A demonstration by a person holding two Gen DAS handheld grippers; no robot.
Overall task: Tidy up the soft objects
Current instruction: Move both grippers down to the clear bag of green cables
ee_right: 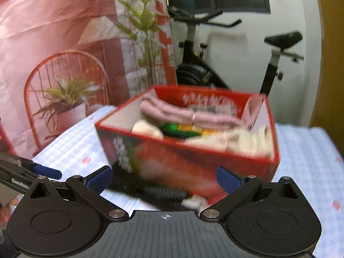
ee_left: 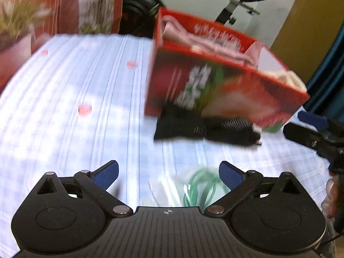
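Observation:
A red cardboard box stands on the checked tablecloth. Inside lie folded pink cloths, white soft pieces and a green and yellow item. A black cloth with a ribbed grey band lies on the table against the box's near side. My left gripper is open over bare tablecloth, short of the black cloth. My right gripper is open, level with the box front, the black cloth showing between its fingers but untouched. All is motion-blurred.
A clear bag with a coiled green cord lies by my left gripper's right finger. Behind the table are an exercise bike, a potted plant and a pink backdrop. A hand shows at the right edge.

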